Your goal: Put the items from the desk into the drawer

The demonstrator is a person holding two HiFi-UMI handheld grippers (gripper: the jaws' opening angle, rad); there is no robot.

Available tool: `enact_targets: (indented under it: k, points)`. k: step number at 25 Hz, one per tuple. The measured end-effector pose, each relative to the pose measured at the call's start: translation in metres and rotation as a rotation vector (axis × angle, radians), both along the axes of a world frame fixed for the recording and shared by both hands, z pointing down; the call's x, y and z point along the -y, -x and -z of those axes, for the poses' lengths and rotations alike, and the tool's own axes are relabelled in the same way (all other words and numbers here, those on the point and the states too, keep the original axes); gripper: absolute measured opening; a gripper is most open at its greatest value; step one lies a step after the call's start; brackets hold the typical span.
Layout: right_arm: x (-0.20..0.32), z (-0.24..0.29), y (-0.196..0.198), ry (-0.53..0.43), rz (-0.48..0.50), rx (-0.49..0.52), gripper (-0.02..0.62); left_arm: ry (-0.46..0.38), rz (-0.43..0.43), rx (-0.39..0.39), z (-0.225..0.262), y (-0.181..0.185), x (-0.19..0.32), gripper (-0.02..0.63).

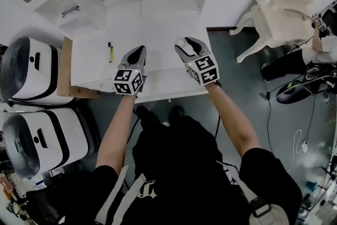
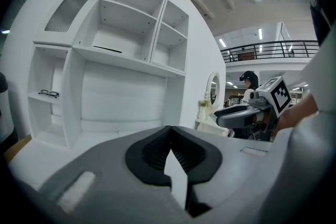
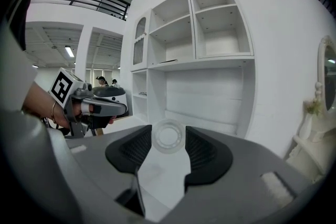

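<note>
Right claw [image 3: 168,140]: gripping a clear ring [image 3: 168,135], which sits between my two black pads and touches both.
Right claw, from above [image 1: 189,45]: held over the white desk [image 1: 158,23], at 3 o'clock from my left claw and well apart from it.
Left claw [image 2: 169,128]: closed, the pad tips meeting in a point with nothing between them.
Left claw, from above [image 1: 138,51]: over the desk's middle, pointing toward 12 o'clock at the shelf unit [image 2: 131,34].
Each claw seen from the other: my right one [image 2: 236,115] shows at 3 o'clock in the left gripper view; my left one [image 3: 107,107] shows at 9 o'clock in the right gripper view.
Marker [image 1: 110,51]: yellow and black, lying on the desk at 9 o'clock from my left claw, near it but not touching.
Clear ring, from above: too small and pale against the desk to make out.
Glasses [image 1: 70,9]: on a side shelf at 10 o'clock from the marker, well apart; also seen low in the left compartment [image 2: 48,94].
Drawer: I cannot make it out from the desk's front edge.
Beside the desk: two white machines [image 1: 31,68] at 9 o'clock, a white chair [image 1: 274,13] at 2 o'clock.
</note>
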State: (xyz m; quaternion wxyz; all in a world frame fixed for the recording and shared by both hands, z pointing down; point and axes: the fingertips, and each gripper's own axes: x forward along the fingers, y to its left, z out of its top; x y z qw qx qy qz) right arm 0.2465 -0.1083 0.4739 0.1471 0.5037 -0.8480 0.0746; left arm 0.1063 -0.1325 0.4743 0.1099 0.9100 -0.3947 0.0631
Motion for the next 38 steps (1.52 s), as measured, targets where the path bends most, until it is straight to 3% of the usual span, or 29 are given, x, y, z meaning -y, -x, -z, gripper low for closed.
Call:
enact_targets:
  k: [8, 15, 38]
  points:
    - [-0.022, -0.025, -0.043, 0.044, -0.051, 0.001, 0.206, 0.038, -0.063, 0.035, -0.022, -0.042, -0.014, 0.0]
    - [-0.032, -0.054, -0.055, 0.103, -0.06, -0.003, 0.206, 0.075, -0.081, 0.065, -0.044, -0.051, -0.023, 0.0]
    - [-0.06, -0.198, 0.026, 0.363, 0.124, -0.074, 0.206, 0.209, -0.042, 0.161, -0.136, 0.003, -0.063, 0.0]
